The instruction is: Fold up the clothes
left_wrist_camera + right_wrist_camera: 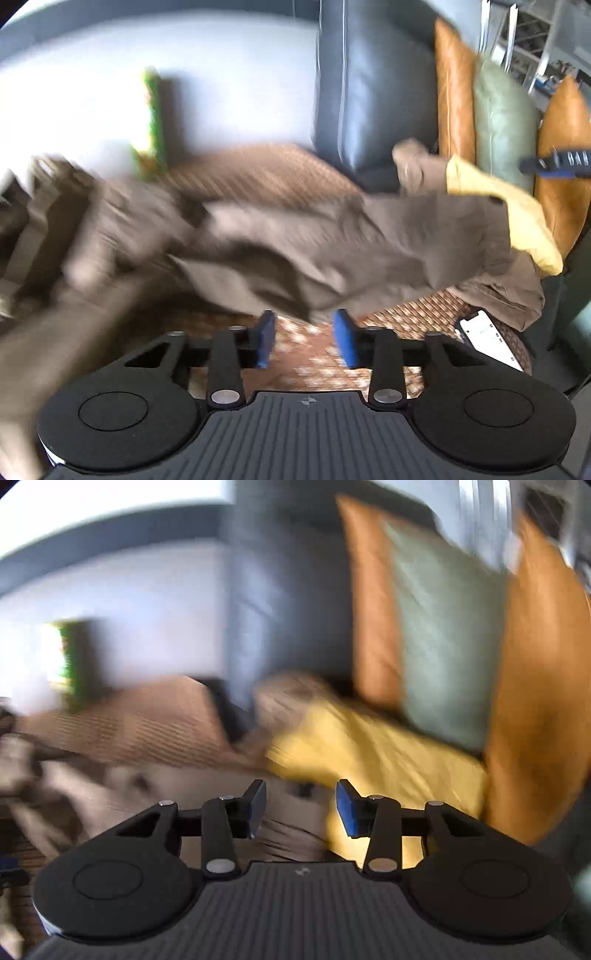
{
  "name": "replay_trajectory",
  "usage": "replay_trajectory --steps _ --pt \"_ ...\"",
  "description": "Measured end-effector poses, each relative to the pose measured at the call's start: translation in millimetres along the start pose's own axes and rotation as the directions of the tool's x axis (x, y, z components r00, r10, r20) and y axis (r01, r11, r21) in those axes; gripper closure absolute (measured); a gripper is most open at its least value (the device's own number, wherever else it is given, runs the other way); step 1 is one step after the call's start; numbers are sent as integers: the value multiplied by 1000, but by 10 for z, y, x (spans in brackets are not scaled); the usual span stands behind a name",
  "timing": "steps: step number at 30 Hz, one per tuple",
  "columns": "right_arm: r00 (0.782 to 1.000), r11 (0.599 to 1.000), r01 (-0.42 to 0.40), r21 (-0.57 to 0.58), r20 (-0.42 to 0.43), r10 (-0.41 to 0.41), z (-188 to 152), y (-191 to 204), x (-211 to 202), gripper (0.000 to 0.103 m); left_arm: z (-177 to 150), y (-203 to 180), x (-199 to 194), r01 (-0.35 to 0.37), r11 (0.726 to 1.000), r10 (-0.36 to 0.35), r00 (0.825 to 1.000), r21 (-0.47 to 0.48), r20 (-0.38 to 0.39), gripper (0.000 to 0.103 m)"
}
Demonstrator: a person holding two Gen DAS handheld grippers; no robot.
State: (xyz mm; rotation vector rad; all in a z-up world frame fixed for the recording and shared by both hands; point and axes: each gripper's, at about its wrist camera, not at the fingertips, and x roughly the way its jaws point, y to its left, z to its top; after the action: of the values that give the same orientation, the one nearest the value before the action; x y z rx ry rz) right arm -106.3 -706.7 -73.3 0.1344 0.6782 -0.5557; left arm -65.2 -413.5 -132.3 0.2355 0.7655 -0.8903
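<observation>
While both sets of fingers stand half open and empty, crumpled brown garment [332,251] lies beyond left gripper [306,339] on woven mat [258,173]; soft yellow cloth [376,753] beyond right gripper [300,808].

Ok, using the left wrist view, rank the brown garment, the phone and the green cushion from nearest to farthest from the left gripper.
From the left gripper, jaws open and empty:
1. Brown garment, just ahead of the fingertips.
2. Phone, off to the right on the woven mat.
3. Green cushion, far right, upright between orange cushions.
</observation>
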Motion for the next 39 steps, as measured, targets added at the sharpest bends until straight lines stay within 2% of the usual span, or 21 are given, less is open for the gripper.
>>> replay_trajectory --steps 2,5,7,10,14,15,17,19,22,23,25,27,28,30,31,32,35,37,38,39 --pt "990 990 -135 -26 20 136 87 327 -213 47 -55 204 -332 -81 996 81 996 24 38 47" --pt "944 941 -327 -91 12 330 164 918 -455 44 -143 656 -804 -225 974 222 973 33 58 43" --pt "911 898 -409 -163 -17 412 139 1402 -547 43 -195 1040 -1089 -332 943 330 942 22 60 37" --pt "861 828 -504 -247 -78 502 52 2150 -538 38 -253 1721 -1363 -471 882 471 881 -6 41 32" --pt "800 754 -600 -268 -182 572 -30 3072 -333 32 -241 2660 -1443 -594 803 594 804 -37 -15 30" --pt "789 743 -614 -266 -204 579 -47 3266 -253 27 -247 2881 -1429 -613 789 612 790 -42 -32 26" --pt "768 731 -640 -237 -245 592 -76 3604 -64 25 -269 3264 -1360 -636 769 633 772 -69 -66 26" --pt "737 726 -667 -165 -290 611 -108 3886 161 22 -309 3603 -1274 -638 760 631 770 -123 -97 26" --pt "690 731 -682 -22 -353 632 -184 4170 571 21 -389 3933 -1144 -609 772 594 793 -183 -131 22" --pt "683 742 -670 20 -374 627 -213 4226 704 21 -415 3987 -1103 -594 782 579 804 -190 -135 22" --pt "686 774 -623 117 -395 612 -278 4300 948 21 -468 4049 -1024 -562 805 545 827 -192 -136 21" --pt "684 784 -579 223 -390 616 -325 4307 1168 21 -521 4112 -945 -528 826 510 849 -194 -138 16" --pt "678 780 -564 269 -388 624 -347 4306 1264 21 -530 4136 -865 -521 833 501 853 -188 -145 15" --pt "650 757 -579 304 -389 653 -376 4335 1377 20 -536 4144 -745 -526 834 500 849 -169 -172 16" --pt "640 749 -588 304 -391 661 -385 4366 1417 21 -540 4136 -733 -522 834 494 850 -178 -181 20" --pt "639 747 -597 292 -390 663 -388 4408 1435 21 -543 4135 -730 -516 834 485 854 -194 -187 22" --pt "636 727 -625 286 -353 686 -336 4440 1368 21 -555 4071 -922 -438 856 422 899 -273 -119 20" --pt "629 701 -655 281 -311 712 -277 4424 1278 22 -508 4031 -915 -453 857 436 891 -245 -125 20" --pt "635 702 -658 272 -301 711 -248 4426 1250 22 -481 4014 -902 -466 855 447 885 -227 -131 20" --pt "657 726 -641 251 -310 687 -218 4445 1251 22 -447 3992 -858 -483 851 462 875 -206 -141 20"
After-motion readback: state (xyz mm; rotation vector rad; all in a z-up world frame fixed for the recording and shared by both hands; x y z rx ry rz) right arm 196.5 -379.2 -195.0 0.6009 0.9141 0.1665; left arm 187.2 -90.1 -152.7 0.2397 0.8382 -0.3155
